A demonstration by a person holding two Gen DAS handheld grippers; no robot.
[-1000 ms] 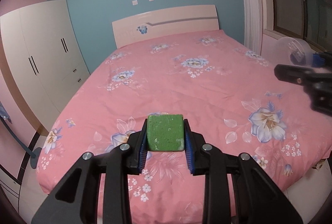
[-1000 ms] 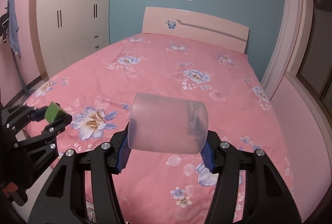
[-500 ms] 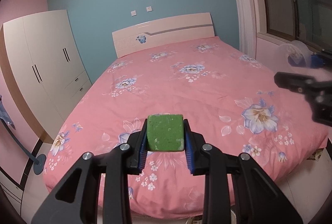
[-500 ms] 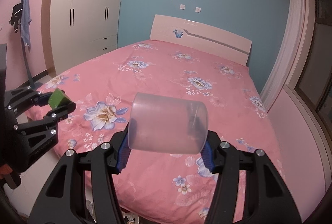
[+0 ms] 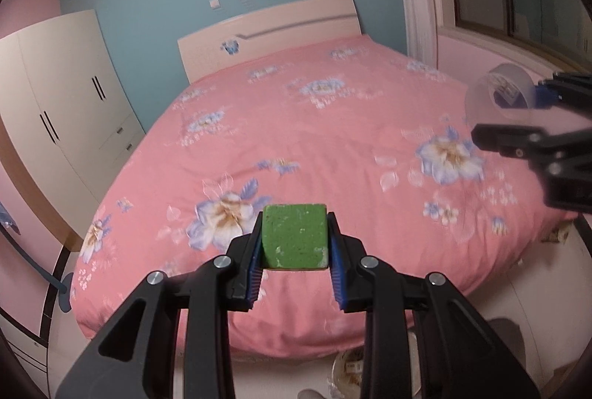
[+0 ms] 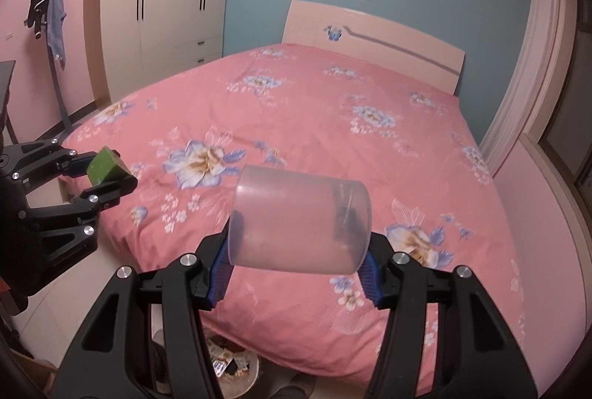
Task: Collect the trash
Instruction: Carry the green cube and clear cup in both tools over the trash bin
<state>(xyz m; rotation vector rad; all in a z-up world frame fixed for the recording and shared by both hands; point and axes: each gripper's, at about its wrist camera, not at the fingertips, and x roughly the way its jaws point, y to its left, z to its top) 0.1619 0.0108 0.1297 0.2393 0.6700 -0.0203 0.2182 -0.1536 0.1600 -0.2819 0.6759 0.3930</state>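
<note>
Currently both grippers are loaded and held in the air over the foot end of the bed (image 5: pixel 333 125). Left gripper (image 5: pixel 295 243): its 2 fingers are clamped on a green sponge block (image 5: pixel 295 237), blue pads pressing its left and right faces, flat front face toward the camera. The right wrist view confirms this from the side, with the left gripper (image 6: pixel 107 173) at the left edge and the green sponge block (image 6: pixel 105 169) pinched between its tips above the bed's near corner.

Right gripper (image 6: pixel 296 273): 2 fingers closed on a translucent plastic cup (image 6: pixel 299 219), held on its side, long axis running left to right across the fingers. A dark smudge shows through the wall near its right end; what it is cannot be told. In the left wrist view the right gripper (image 5: pixel 532 110) enters from the right edge, and the translucent plastic cup (image 5: pixel 499 93) shows its round end.

Surroundings: pink floral bedspread, pale headboard (image 6: pixel 370 36) against a blue wall. White wardrobe (image 6: pixel 162 3) on the left. Coat stand with a blue garment (image 6: pixel 55 10) beyond it. On the floor below the grippers, a round bin (image 6: pixel 229 371) with scraps inside, partly hidden behind the fingers. Left view is slightly motion-blurred.
</note>
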